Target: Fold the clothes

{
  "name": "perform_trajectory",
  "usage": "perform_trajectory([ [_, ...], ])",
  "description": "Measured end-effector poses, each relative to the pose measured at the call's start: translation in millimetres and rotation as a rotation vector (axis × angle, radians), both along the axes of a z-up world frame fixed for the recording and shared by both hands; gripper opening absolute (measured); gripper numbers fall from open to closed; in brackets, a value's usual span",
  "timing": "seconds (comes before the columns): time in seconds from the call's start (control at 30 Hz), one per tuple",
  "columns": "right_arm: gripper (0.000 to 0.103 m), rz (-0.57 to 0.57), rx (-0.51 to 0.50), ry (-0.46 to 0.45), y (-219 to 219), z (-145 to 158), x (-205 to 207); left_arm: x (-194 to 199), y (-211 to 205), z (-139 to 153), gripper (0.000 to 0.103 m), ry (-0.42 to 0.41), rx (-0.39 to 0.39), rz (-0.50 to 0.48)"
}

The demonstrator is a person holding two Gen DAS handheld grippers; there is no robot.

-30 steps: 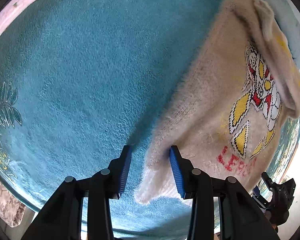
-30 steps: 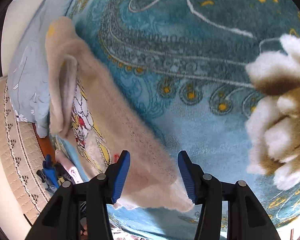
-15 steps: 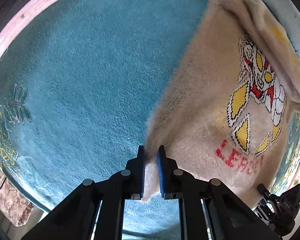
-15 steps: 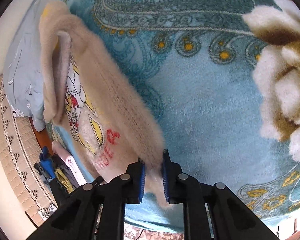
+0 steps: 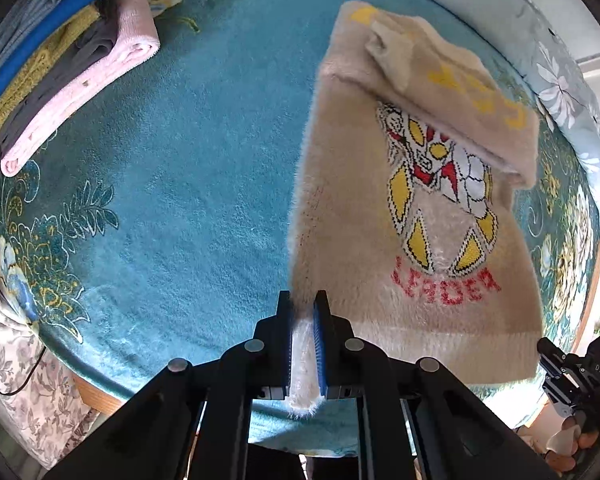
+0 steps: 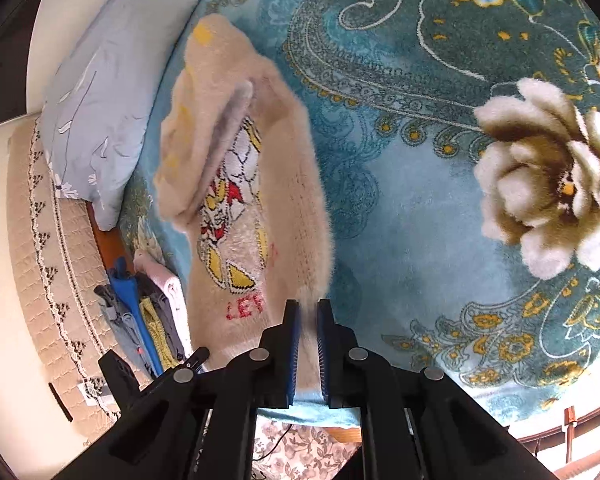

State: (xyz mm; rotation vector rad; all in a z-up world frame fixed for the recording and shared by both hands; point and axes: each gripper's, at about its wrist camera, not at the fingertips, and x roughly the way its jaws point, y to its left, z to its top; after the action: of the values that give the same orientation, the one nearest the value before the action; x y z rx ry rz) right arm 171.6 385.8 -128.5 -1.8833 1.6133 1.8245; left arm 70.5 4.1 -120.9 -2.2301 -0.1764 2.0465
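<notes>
A fuzzy beige sweater (image 5: 352,216) lies on a teal plush blanket (image 5: 188,168) — a deep-pile spread patterned with paisley scrolls, gold dots and a large cream-and-brown flower (image 6: 548,176). The garment's long axis runs away from both cameras, its ribbed hem nearest the grippers and its far end doubled back over itself as a thick folded flap (image 5: 448,92) bearing yellow marks. Its front faces up, showing a knitted cartoon figure in white, red and yellow above red lettering. The left gripper (image 5: 303,344) is clamped on the hem's left corner, with pale fuzz squeezed between its blue pads (image 5: 319,344) and poking out below them. The right gripper (image 6: 308,344) is likewise closed on the opposite hem corner, where the fabric's edge rises in a narrow ridge into the jaws. In the left wrist view the hem sags between the two corners and appears lifted off the blanket. At the blanket's edge sits a stack of folded clothes (image 5: 64,68) — pink towelling, grey, mustard and blue layers. A pale blue floral pillow (image 6: 104,100) lies beyond the sweater's far end, beside a quilted beige cover (image 6: 32,248).
</notes>
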Motion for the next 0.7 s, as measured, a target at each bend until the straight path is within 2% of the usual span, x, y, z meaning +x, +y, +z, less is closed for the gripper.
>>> perform_trajectory([
  [0.1, 0.003, 0.024, -0.018, -0.001, 4.5, 15.4, 20.5, 16.7, 12.8, 14.7, 0.009, 0.001, 0.04, -0.058],
  [0.2, 0.002, 0.002, -0.025, -0.008, 16.7, 21.2, 39.6, 24.2, 11.4, 28.7, 0.009, -0.021, 0.072, -0.071],
  [0.37, 0.002, -0.063, -0.006, -0.006, 37.6, 16.6, 42.9, 29.8, -7.3, 20.0, 0.009, -0.071, 0.123, 0.081],
  [0.47, 0.002, -0.031, 0.019, 0.018, 36.5, 9.3, 25.3, 25.5, -6.5, 17.0, 0.009, -0.092, 0.101, 0.104],
  [0.5, 0.006, -0.021, 0.024, 0.025, 35.3, 6.0, 19.3, 24.2, -4.7, 14.9, 0.009, -0.094, 0.089, 0.096],
  [0.57, 0.006, 0.015, 0.067, 0.003, 32.2, -5.5, 6.9, 25.2, 0.2, 15.7, 0.009, -0.111, 0.07, 0.09],
  [0.63, 0.006, 0.039, 0.061, -0.015, 25.2, -23.9, -0.7, 25.3, -0.6, 8.8, 0.009, -0.129, 0.058, 0.096],
  [0.67, 0.013, 0.042, 0.059, -0.032, 22.3, -33.6, -2.1, 26.0, -0.7, 7.4, 0.009, -0.133, 0.055, 0.101],
  [0.7, 0.036, 0.046, 0.056, -0.045, 17.9, -43.4, -2.3, 26.4, -2.0, 4.0, 0.009, -0.135, 0.055, 0.107],
])
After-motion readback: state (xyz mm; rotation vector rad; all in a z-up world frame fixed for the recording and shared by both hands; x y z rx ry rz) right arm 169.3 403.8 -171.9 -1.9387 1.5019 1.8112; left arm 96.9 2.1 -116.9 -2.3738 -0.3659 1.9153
